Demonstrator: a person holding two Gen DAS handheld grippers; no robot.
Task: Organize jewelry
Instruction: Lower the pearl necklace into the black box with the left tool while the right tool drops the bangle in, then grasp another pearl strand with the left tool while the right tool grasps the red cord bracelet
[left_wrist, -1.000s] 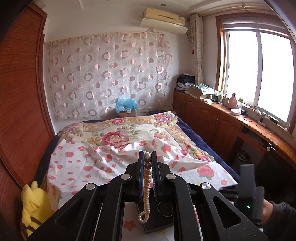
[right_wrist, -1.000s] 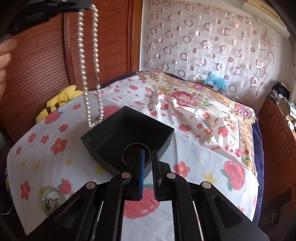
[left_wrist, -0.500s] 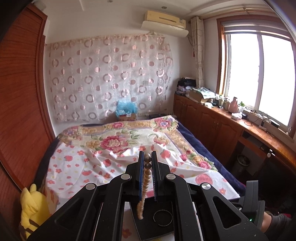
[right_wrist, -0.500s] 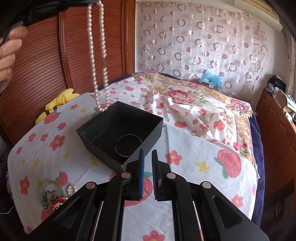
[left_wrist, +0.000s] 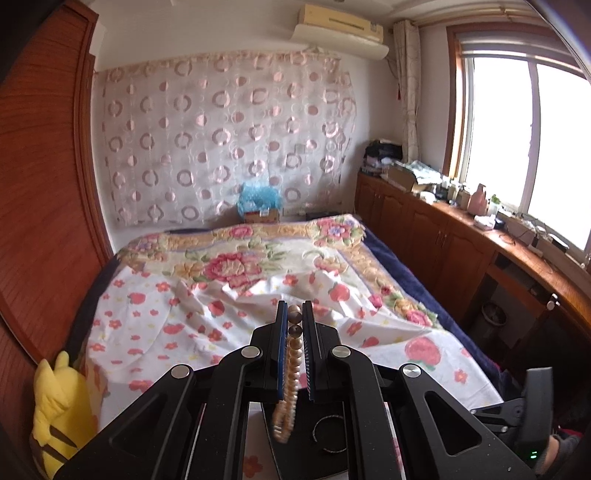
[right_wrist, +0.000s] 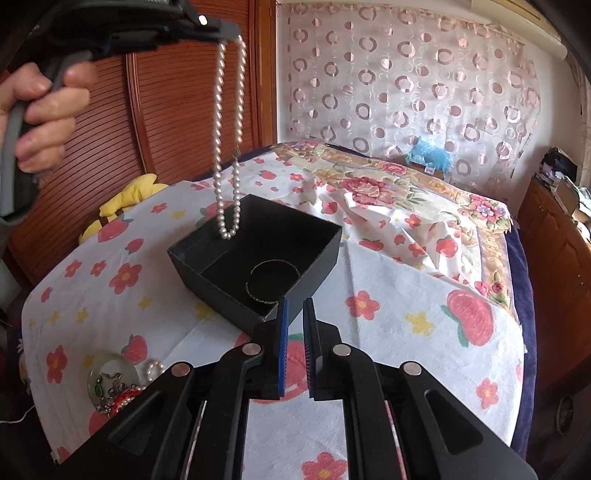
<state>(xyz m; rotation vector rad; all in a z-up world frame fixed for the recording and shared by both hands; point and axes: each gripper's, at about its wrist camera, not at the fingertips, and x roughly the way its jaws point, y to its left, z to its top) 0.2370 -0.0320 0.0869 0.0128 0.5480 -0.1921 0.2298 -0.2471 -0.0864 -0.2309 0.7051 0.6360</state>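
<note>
**Pearls over the box, drop pending**

The pearl necklace hung as a doubled strand from the left gripper, jaws clamped on beads near the top. Its lowest loop dangled just above the rear-left corner of the black box, w/ the far wall behind it. A thin bangle already lay flat on the box floor.

The right gripper hovered at the near rim of the box, jaws nearly closed w/ a slim gap, holding nothing. Leftover jewelry pile sat on the strawberry-print sheet, well apart from the box.

To do it well, IMO: shift the strand toward box centre, let the swing settle, lower till the loop pools on the floor, then release, so no beads drape over the rim.

Vs 0.5 s ago: the strand had moved from outside the left wall to over the box interior; the left hand sat lower & closer in view; the right gripper had backed off slightly.
</note>
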